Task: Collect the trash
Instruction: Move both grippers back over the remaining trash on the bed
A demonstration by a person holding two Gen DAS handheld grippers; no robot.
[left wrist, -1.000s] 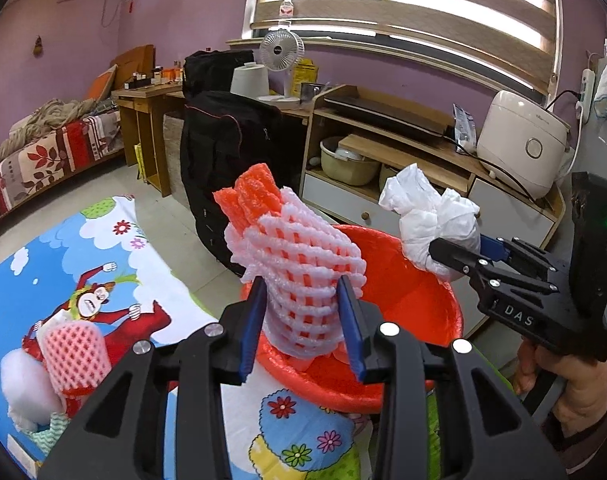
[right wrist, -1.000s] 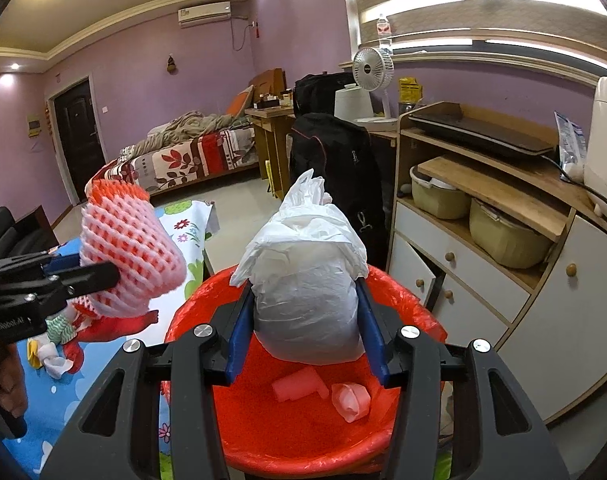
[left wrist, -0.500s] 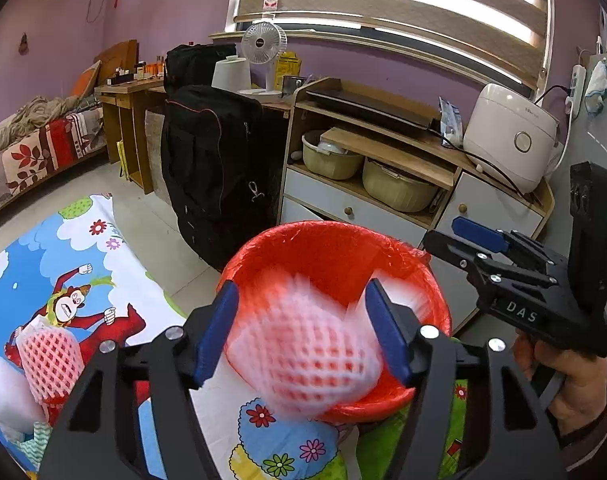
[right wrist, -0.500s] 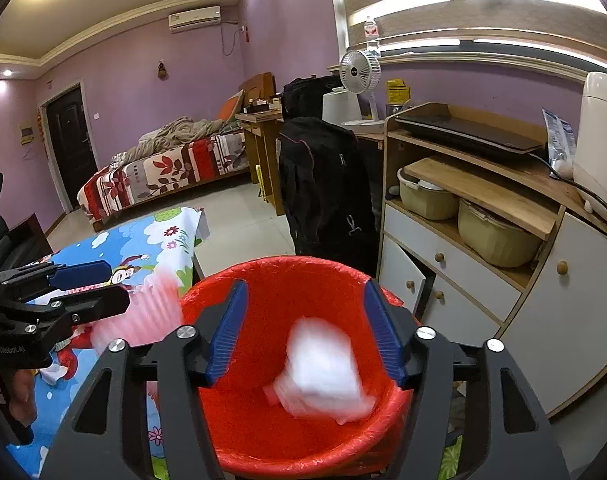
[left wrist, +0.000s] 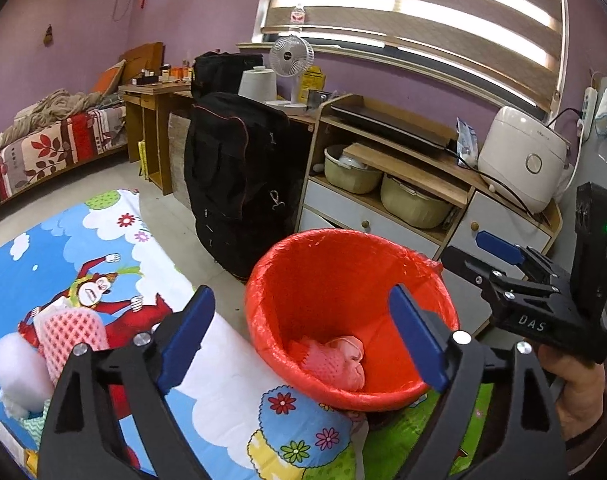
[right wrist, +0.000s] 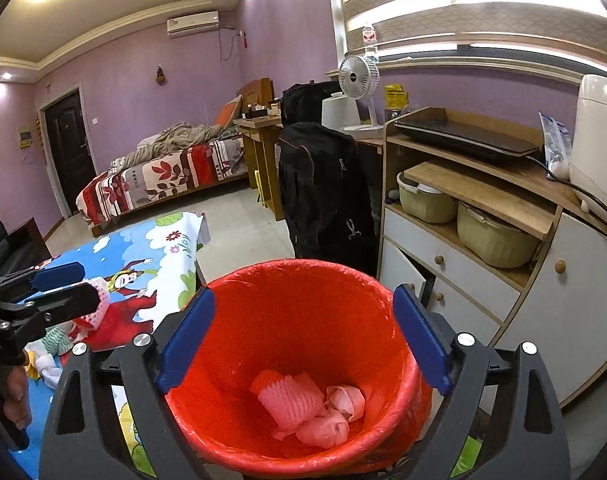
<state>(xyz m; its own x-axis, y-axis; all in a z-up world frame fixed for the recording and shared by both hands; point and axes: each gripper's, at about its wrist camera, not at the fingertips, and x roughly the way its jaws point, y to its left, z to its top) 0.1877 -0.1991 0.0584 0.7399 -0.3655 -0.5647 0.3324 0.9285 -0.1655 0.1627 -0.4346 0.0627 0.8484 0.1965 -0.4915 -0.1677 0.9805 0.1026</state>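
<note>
A red-lined bin point(left wrist: 343, 276) stands against the table's far edge. At its bottom lie a pink foam net point(right wrist: 289, 398) and a crumpled plastic bag point(right wrist: 327, 426). My left gripper point(left wrist: 301, 300) hangs over the bin with its jaws opening and nothing between them. My right gripper point(right wrist: 303, 298) is also above the bin point(right wrist: 303, 316), its jaws opening and empty too. It shows at the right of the left wrist view, right gripper point(left wrist: 467, 248), held by a hand. Another pink foam net point(left wrist: 69, 332) and a white foam wad point(left wrist: 19, 376) lie on the cartoon tablecloth point(left wrist: 223, 392).
Behind the bin a black bag point(left wrist: 231, 184) leans on a wooden cabinet point(left wrist: 403, 184) holding two pots and a rice cooker point(left wrist: 519, 160). A desk with a fan point(left wrist: 291, 56) and a bed point(left wrist: 43, 148) stand farther back. More scraps point(right wrist: 51, 344) lie on the cloth.
Both grippers went from shut to open. The foam net left the left one and the white bag left the right one; both dropped into the red bin.
</note>
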